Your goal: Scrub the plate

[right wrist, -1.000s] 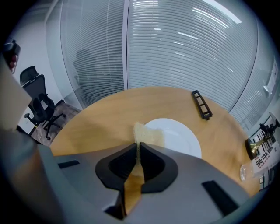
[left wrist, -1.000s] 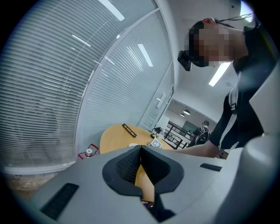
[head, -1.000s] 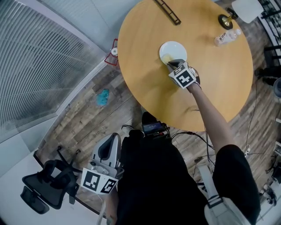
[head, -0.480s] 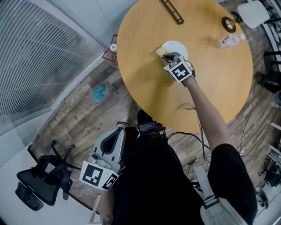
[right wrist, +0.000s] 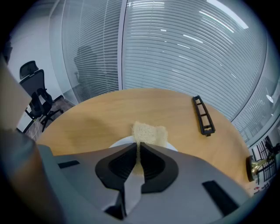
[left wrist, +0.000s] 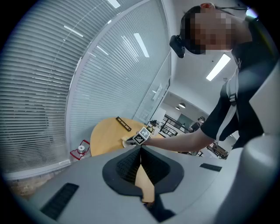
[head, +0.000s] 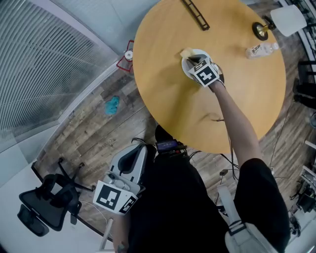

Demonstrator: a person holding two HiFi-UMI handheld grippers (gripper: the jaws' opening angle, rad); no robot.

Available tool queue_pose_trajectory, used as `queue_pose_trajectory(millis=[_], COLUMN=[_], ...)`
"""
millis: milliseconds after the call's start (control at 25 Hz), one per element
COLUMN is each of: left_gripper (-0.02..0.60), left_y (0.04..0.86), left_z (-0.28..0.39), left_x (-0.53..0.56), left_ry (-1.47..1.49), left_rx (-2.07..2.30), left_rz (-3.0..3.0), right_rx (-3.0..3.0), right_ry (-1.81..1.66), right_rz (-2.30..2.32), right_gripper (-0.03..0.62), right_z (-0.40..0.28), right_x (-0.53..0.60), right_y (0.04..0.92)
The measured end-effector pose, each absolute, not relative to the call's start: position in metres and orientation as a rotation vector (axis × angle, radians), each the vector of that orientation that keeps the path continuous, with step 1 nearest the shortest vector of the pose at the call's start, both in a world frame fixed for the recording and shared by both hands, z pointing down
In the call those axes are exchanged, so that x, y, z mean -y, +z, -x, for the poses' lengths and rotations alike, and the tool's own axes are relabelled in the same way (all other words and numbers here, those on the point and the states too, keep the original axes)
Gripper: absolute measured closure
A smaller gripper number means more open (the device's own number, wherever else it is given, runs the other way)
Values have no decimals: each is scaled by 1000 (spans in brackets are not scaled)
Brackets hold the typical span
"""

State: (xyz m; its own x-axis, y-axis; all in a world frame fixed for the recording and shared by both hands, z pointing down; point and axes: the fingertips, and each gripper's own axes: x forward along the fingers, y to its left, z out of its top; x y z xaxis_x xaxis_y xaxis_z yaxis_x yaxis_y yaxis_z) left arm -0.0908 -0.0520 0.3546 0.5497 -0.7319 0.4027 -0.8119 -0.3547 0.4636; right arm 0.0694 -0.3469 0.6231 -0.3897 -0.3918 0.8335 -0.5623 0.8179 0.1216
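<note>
The big round pale-wood table (head: 168, 99) takes up most of what's in front of the person, and the work is all on one side of the body. The left gripper (head: 131, 157) hangs low by the person's waist, well off the table, its jaws pressed together with nothing between them. The right gripper (head: 194, 59) is stretched out over the small white round plate (head: 184, 65), which sits toward the left middle of the tabletop; its jaws are pinched tight on a pale yellow sponge (head: 186, 52). The sponge pokes out past the plate's far rim, over bare wood. To scrub well I'd bring the sponge back onto the plate's face and press down flat, working in short circles. Nothing is steadying the plate, so a hard sideways push would likely skate it along the smooth top. There's room to spare: the plate is well in from the table's edge, the black slatted strip (head: 193, 12) lies well apart on the far side, and the clear plastic bottle (head: 260, 49) and brass lamp base (head: 260, 29) stand well off to the right.
</note>
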Motion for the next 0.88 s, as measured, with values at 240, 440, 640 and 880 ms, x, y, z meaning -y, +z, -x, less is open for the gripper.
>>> queue_pose_trajectory(millis=[240,440,640,880], left_gripper=[571,571,571,571], left_y=[354,353,352,352], left_z=[89,89,85,82], left_x=[56,55,53,47], left_ry=[166,162,156,149], left_rx=[1236,1228,1221,1205], left_rz=[-2164,-2172,-2182,-2188], right_rx=[1971,1938,1927,1944], right_ry=[215,238,251,226], right_rz=[-759,-784,-785,-750], right_gripper=[568,568,568,568], right_z=[-100,-122,-136,-129], right_x=[360,351,331,304], right_y=[622,624,627,625])
